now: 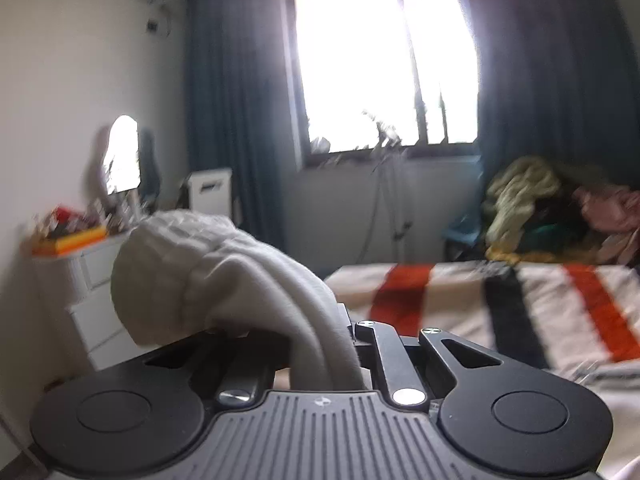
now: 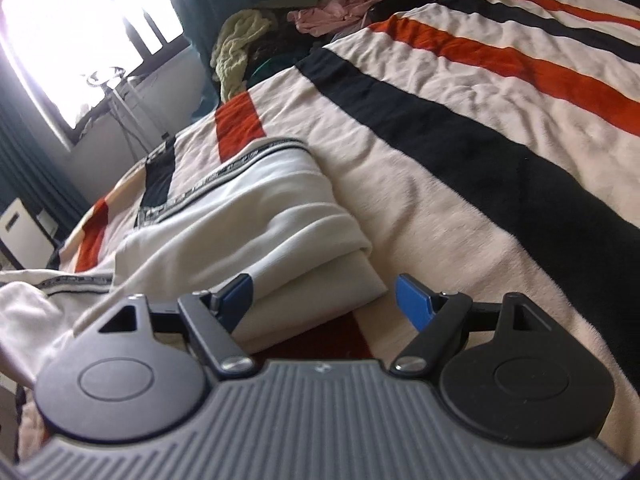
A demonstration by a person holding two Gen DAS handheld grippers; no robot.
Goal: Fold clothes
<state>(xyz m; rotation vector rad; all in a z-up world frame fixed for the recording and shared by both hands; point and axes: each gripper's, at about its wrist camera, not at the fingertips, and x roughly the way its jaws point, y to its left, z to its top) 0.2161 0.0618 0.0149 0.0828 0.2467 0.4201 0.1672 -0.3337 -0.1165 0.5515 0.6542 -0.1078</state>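
Item: one cream garment, soft knit, with a dark-and-white patterned trim band along one edge; it lies part-folded near the bed's left edge, on a striped blanket of cream, orange and black. Left portion: a bunched end of the garment is lifted clear of the bed, pinched in the left gripper, whose jaws are closed tight on the cloth; the fabric drapes over the left jaw and hangs in rounded folds, so it appears limp and light, with no stiffness to hold a shape of its own. Middle portion: the folded stack on the bed shows several layers with soft rolled edges and a squared near corner. Right portion: the right gripper stands wide, holding nothing, its blue pads either side of that near corner, the left pad just at the stack's side, contact not certain. Handling, as judged: the cloth will sag and slip out of fold unless taken through all layers at a corner or along the trim edge, which looks firmer; a grip on a single layer would likely peel the stack apart. Also on the bed's far edge: a heap of other clothes, green, pink and dark, unsorted.
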